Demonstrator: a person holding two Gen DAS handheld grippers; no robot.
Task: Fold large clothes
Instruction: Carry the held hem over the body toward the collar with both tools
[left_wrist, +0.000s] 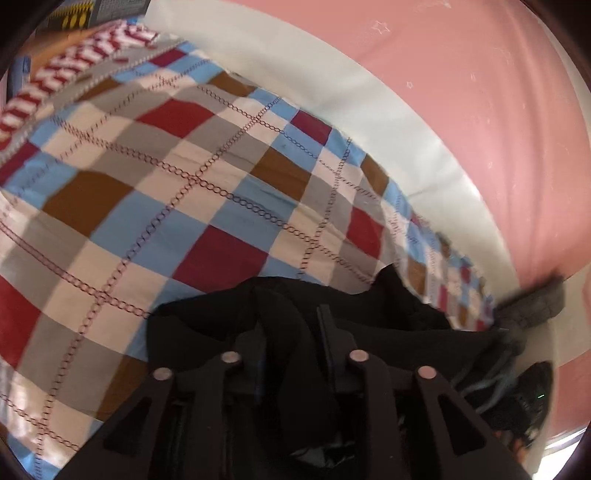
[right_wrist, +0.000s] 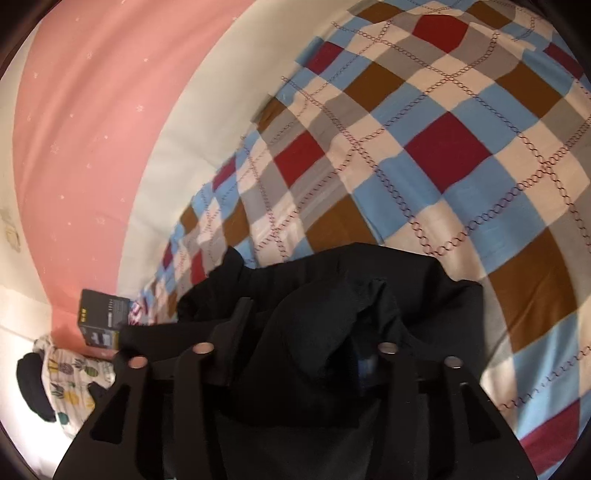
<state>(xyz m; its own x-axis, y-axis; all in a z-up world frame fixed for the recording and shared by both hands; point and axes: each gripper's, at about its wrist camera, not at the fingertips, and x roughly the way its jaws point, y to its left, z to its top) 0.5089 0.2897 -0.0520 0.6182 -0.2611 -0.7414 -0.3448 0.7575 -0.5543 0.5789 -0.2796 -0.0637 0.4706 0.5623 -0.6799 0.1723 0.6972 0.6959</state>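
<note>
Black garment (left_wrist: 369, 332) was seen bunched between both tongs, left tongs (left_wrist: 291, 332) and right tongs (right_wrist: 306, 325) each clamped on a fold, the cloth held just above the checked bedspread (left_wrist: 184, 192). Its long axis could not be told. One garment, two tongs, both equally near.

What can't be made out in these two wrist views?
- Left wrist: black garment drapes the left gripper, hiding its jaws' closure.
- Right wrist: the same garment covers the right gripper likewise.
- Garment type: bunched, cut off below.
- Dark box: print too small.
</note>
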